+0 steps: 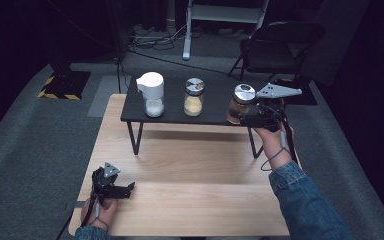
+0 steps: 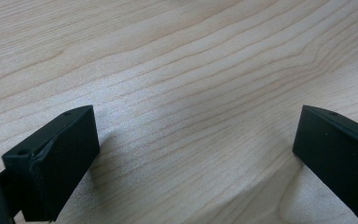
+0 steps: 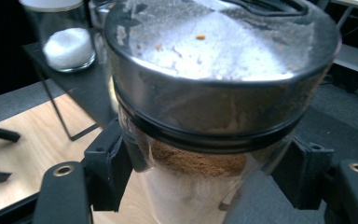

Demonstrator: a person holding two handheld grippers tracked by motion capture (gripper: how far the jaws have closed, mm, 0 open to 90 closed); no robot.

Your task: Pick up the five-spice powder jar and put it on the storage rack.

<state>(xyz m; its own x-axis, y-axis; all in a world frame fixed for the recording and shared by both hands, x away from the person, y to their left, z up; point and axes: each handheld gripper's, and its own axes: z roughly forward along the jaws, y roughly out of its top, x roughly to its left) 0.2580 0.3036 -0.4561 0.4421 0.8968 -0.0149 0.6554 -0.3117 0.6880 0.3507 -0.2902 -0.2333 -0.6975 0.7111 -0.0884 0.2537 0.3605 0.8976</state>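
High view: the right tool (image 1: 247, 118) grips the brown spice jar (image 1: 241, 104) at the black shelf's (image 1: 175, 117) right end; the left tool (image 1: 122, 189) rests on the desk (image 1: 190, 200). Left gripper view: jaws wide, nothing between. Right gripper view: pads clamp the glass below the steel lid (image 3: 219, 70); keep it upright and lift clear of the shelf edge.

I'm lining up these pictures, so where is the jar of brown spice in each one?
High view: the brown spice jar is at the right end of the black shelf, clamped in the right gripper.
Left gripper view: not in it.
Right gripper view: the jar is centre, between the jaws.
Shared landmark: the white-powder jar.
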